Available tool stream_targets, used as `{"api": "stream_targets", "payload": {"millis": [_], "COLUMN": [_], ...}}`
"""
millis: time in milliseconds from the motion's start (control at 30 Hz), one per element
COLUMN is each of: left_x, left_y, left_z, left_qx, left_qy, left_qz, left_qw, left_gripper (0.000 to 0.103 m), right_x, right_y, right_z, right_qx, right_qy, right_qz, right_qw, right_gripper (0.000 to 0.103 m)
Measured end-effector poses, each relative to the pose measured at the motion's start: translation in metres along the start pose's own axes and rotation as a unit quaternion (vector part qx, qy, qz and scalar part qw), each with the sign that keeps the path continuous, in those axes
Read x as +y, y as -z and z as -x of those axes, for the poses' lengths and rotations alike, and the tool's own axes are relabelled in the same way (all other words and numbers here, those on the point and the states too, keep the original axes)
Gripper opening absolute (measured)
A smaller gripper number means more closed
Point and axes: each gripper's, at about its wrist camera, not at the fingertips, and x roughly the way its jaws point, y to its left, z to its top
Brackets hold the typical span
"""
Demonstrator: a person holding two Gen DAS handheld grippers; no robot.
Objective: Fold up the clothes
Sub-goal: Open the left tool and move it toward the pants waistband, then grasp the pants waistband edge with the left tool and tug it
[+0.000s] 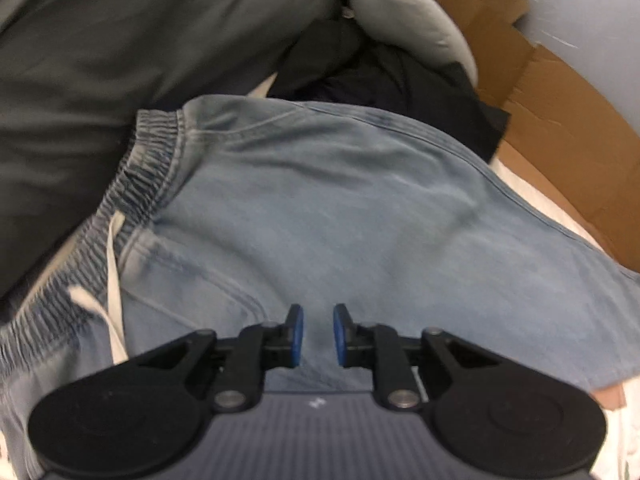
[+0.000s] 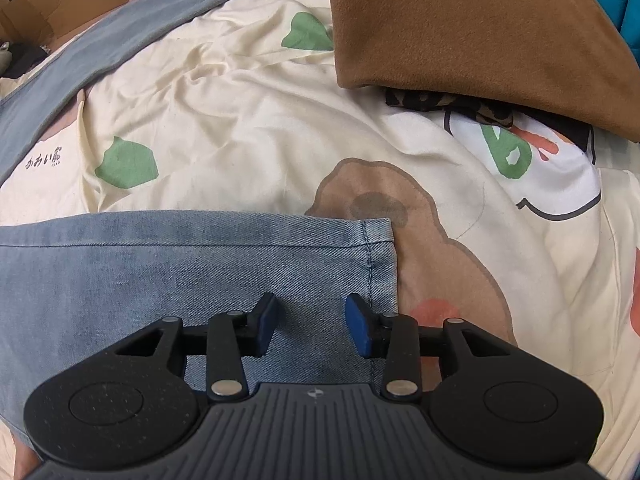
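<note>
Left gripper (image 1: 318,334): two blue-padded fingers, parted by a narrow gap, nothing between them; poised over the upper part of the jeans (image 1: 340,216). Right gripper (image 2: 313,326): two blue pads spread wider, nothing held, above one leg end close to its stitched hem (image 2: 380,264).

Jeans: one pair, pale washed denim with a twill weave, lying flat on the bed. Gathered elastic waistband (image 1: 148,168) at the left of the left view, with one off-white drawstring (image 1: 114,276) trailing down from it. The second leg (image 2: 120,40) runs away diagonally in the right view, well apart from the nearer one.

Bedsheet (image 2: 240,120): one, cream cotton, wrinkled, printed with green leaves and a brown bear shape.

Around the jeans:
- one large dark grey cloth (image 1: 100,60), smooth, touching the waistband;
- one lighter grey padded fold (image 1: 400,16) beyond;
- one heap of black garments (image 1: 380,76) at the jeans' far edge;
- flattened brown cardboard (image 1: 560,120) alongside;
- one tan felt-like cloth (image 2: 460,28), folded, lying over a leopard-print piece (image 2: 420,102).
</note>
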Motion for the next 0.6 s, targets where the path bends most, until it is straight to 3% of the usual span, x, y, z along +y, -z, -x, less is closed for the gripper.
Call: {"api": "stream_targets", "payload": {"millis": [233,367,600], "left_x": [-0.025,-0.034,-0.044], "left_y": [-0.005,-0.011,-0.038], "left_z": [-0.044,-0.065,-0.088], "left_qx": [0.021,0.014,-0.003], "left_qy": [0.011,0.005,-0.036], "left_qz": [-0.019,-0.015,-0.018], "left_qw": [0.9995,0.9998,0.9992], "left_gripper": [0.016,0.016,0.013], "right_x": [0.002,0.001,0.002], "right_y": [-0.002,-0.003,-0.003], "right_z": [-0.001,-0.002,-0.004], "right_qx": [0.004,0.006,0.005], "right_qy": [0.001,-0.001,-0.006], "right_qz": [0.009,0.009,0.014], "right_qw": [1.000,1.000,1.000], "right_gripper": [0.047,0.048,0.052]}}
